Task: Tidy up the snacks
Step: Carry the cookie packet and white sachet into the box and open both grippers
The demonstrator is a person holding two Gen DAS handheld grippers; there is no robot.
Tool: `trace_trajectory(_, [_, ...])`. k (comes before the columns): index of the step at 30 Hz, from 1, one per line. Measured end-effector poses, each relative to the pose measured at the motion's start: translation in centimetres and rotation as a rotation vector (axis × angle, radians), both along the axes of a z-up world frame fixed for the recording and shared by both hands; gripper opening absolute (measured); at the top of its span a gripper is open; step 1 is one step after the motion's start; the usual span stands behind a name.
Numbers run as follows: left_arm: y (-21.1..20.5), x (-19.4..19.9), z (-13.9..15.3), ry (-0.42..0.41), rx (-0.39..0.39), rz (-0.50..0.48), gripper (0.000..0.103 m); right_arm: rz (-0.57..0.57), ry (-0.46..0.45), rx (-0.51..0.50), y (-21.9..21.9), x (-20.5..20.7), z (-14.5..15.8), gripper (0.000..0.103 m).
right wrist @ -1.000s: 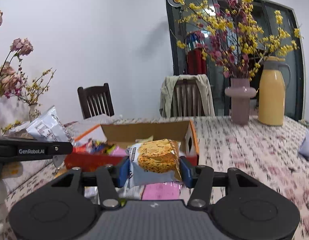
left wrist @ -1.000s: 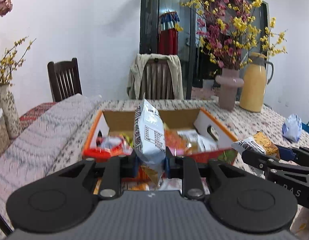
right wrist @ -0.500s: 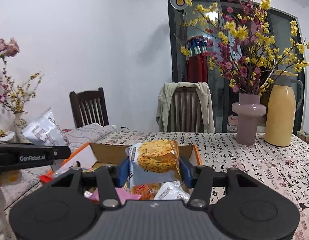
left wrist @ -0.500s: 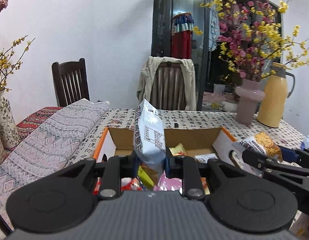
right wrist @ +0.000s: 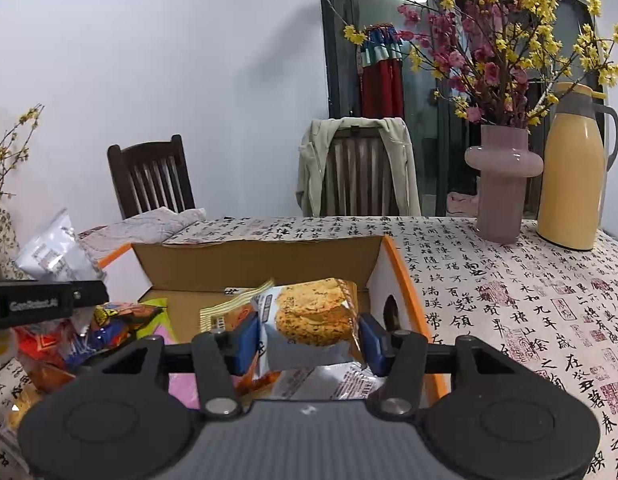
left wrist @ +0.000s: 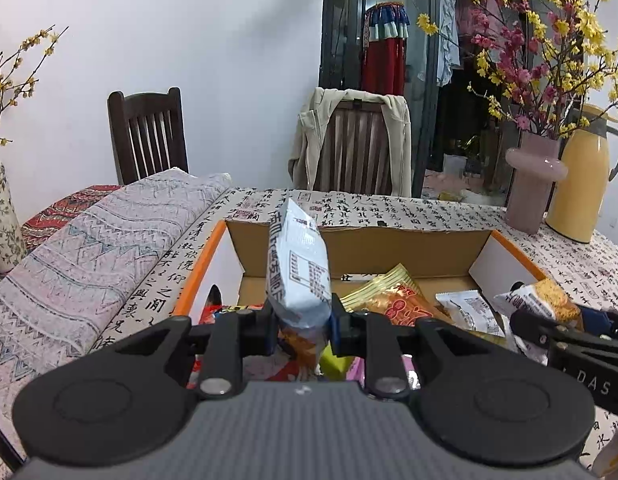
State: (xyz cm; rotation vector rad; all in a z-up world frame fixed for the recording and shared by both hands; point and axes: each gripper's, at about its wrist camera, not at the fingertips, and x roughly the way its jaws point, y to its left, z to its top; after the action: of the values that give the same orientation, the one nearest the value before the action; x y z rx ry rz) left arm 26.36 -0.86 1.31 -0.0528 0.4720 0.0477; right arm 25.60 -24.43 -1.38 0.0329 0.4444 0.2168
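My left gripper [left wrist: 301, 330] is shut on a pale blue snack packet [left wrist: 299, 268] that stands upright over the open cardboard box [left wrist: 357, 246] with orange edges. My right gripper [right wrist: 309, 338] is shut on a biscuit packet [right wrist: 311, 318] showing a brown oat cake, held over the box's right part [right wrist: 269, 264]. The box holds several snack packets, among them a gold and orange one [left wrist: 393, 300]. Each gripper shows at the edge of the other's view: the right gripper [left wrist: 549, 320] with its packet, the left one [right wrist: 49, 302] with its packet.
The table has a calligraphy-print cloth [right wrist: 509, 292]. A pink vase [right wrist: 503, 184] with flowering branches and a yellow thermos jug [right wrist: 573, 168] stand at the back right. A folded patterned cloth [left wrist: 89, 248] lies left of the box. Two chairs stand behind the table.
Both grippers have risen and moved forward over the box with their packets still held. The inside of the box now shows from above.
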Motion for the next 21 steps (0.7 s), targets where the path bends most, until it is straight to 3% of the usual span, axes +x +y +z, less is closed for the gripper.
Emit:
trace_trajectory(2, [0.1,-0.3,0.1,-0.012,-0.007,0.011,0.031,-0.001,0.007,0.006,0.0,-0.1,-0.1,0.058])
trace_trajectory(4, [0.3,-0.7,0.3,-0.037,-0.021,0.026,0.061,-0.014,0.008,0.010,-0.3,-0.1,-0.1,0.063])
trace_trajectory(5, [0.5,-1.1,0.5,-0.060,-0.024,0.044,0.069,-0.017,0.009,0.016,-0.5,-0.1,0.0,0.068])
trace_trajectory(6, [0.7,-1.4,0.7,-0.077,-0.028,0.063,0.089,-0.019,0.006,0.023,-0.7,-0.2,0.0,0.084])
trace_trajectory(7, [0.8,-1.6,0.8,-0.095,-0.033,0.084,0.103,-0.028,-0.002,0.028,-0.8,-0.3,0.0,0.100])
trace_trajectory(21, [0.8,-2.4,1.7,-0.096,-0.030,0.128,0.103,-0.044,-0.029,0.048,-1.1,-0.8,0.7,0.103])
